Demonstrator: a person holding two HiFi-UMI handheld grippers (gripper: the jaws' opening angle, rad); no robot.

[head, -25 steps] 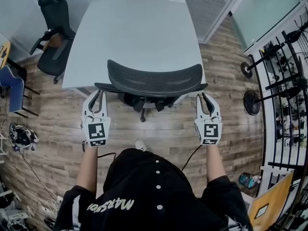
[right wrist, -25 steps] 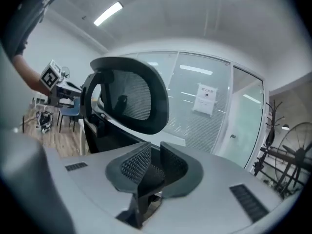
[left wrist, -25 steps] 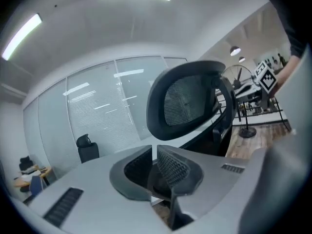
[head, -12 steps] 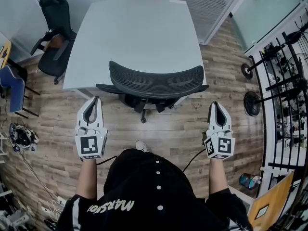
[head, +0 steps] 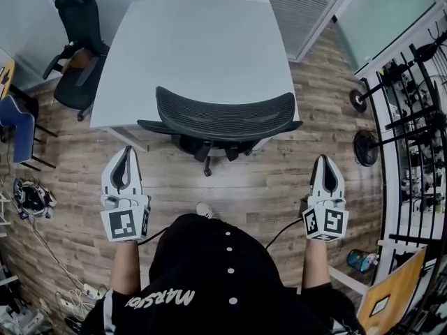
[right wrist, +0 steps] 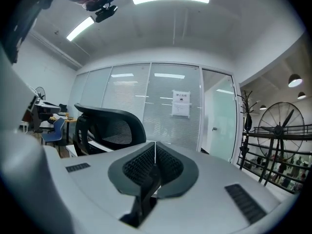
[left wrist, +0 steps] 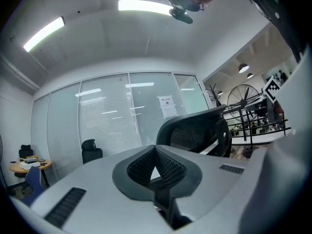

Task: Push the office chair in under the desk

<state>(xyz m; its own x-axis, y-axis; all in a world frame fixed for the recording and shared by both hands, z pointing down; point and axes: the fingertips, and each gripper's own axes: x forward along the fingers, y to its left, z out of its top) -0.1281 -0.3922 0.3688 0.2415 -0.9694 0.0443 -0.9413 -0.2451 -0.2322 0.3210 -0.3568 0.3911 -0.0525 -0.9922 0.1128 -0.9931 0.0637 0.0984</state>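
The black mesh-backed office chair stands tucked against the near edge of the pale grey desk, its seat hidden under the desktop. My left gripper is shut and empty, held back from the chair at its lower left. My right gripper is also shut and empty, off to the chair's lower right. Neither touches the chair. In the left gripper view the chair back shows beyond the shut jaws; in the right gripper view the chair back shows at the left.
A second black chair stands at the desk's far left corner. A blue chair and cables lie at the left. A black coat rack and fan stand at the right, by glass partition walls. Wooden floor surrounds me.
Both grippers have drawn back from the chair's armrests toward me and spread outward, closing as they went. The chair stays at the desk.
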